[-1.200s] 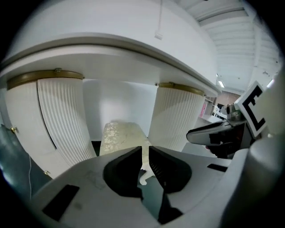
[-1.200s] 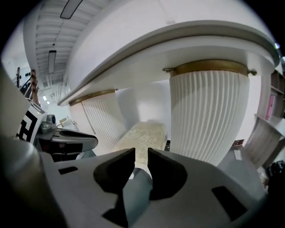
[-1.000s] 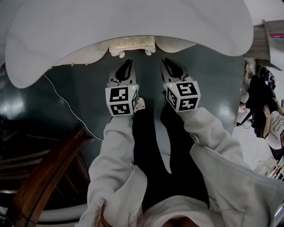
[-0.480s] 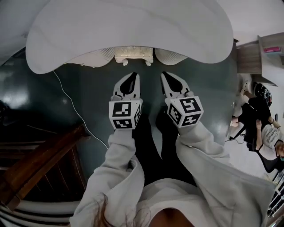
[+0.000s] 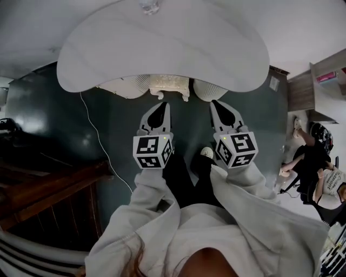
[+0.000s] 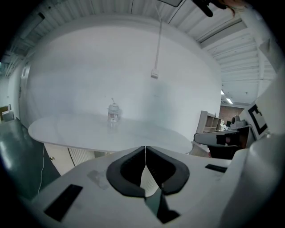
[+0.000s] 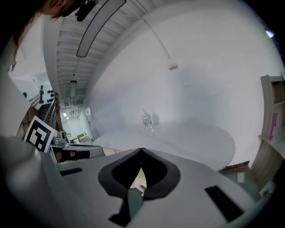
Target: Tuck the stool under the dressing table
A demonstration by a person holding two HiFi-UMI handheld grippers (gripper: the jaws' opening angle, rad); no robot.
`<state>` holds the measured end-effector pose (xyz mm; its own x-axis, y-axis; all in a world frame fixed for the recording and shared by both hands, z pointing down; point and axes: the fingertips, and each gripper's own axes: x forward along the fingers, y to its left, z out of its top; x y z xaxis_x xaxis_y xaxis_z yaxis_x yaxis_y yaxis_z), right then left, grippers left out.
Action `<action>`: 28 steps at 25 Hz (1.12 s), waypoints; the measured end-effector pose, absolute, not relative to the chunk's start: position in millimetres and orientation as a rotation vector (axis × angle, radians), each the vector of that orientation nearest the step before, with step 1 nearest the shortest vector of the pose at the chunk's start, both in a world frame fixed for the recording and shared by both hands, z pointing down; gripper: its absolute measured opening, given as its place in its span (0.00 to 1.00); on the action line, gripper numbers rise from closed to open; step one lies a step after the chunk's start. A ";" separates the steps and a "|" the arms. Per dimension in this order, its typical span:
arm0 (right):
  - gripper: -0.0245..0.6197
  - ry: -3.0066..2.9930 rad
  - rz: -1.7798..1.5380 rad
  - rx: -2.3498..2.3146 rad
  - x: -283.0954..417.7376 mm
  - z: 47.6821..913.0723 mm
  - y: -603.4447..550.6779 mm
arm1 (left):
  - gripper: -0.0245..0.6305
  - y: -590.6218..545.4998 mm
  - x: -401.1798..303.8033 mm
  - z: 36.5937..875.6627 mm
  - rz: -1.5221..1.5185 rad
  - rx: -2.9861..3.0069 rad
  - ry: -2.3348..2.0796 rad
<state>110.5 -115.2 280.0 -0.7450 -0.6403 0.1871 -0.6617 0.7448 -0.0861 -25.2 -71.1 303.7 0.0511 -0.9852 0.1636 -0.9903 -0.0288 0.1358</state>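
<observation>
Table (image 5: 162,48) — white curved top, fills the upper middle of the head view, with ribbed pedestals (image 5: 127,86) under it. Dark glossy floor (image 5: 113,130) below.

Stool (image 5: 170,84) sits upper centre, just under the table's front edge between the pedestals. Only a cream carved rim shows; the top hides the rest. I judge it tucked, or nearly.

Handling, my read: a rigid carved frame of middling weight, no give. It should slide on that smooth floor but could tip if pushed high. I'd take the carved rim, one gripper each side, low and even, pinching gently since the carving may chip.

Left gripper (image 5: 161,106) and right gripper (image 5: 216,104) hang side by side mid-frame, short of the stool. Both pairs of jaws have just closed fully, with nothing between them.

Small clear bottle (image 5: 148,5) stands on the table, top centre — a knock would rock it.
</observation>
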 end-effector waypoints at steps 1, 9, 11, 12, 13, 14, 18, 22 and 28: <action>0.11 -2.797 0.202 1.053 119.1 270.8 -115.6 | 0.07 -69.7 -20.0 293.2 0.024 2.117 -2.043; 0.11 -2.829 0.086 1.180 174.1 212.3 -113.5 | 0.07 -55.4 15.5 244.3 -0.011 2.206 -2.093; 0.11 -2.834 0.073 1.213 185.5 203.7 -110.4 | 0.07 -53.8 21.9 236.3 -0.020 2.220 -2.107; 0.11 -2.837 0.068 1.226 190.3 200.1 -108.5 | 0.07 -52.9 23.8 231.7 -0.028 2.227 -2.119; 0.11 -2.841 0.061 1.240 194.9 196.9 -105.9 | 0.07 -51.4 25.3 227.1 -0.038 2.234 -2.131; 0.11 -2.842 0.052 1.256 200.0 194.4 -102.8 | 0.07 -49.4 27.0 223.0 -0.048 2.244 -2.141; 0.11 -2.822 0.006 1.316 219.4 191.3 -96.4 | 0.07 -46.7 35.8 213.1 -0.073 2.277 -2.150; 0.11 -2.804 0.020 1.351 235.1 200.0 -91.9 | 0.07 -43.3 49.4 210.7 -0.093 2.305 -2.138; 0.11 -2.786 0.042 1.365 250.1 213.5 -86.0 | 0.07 -35.5 72.8 217.5 -0.076 2.347 -2.110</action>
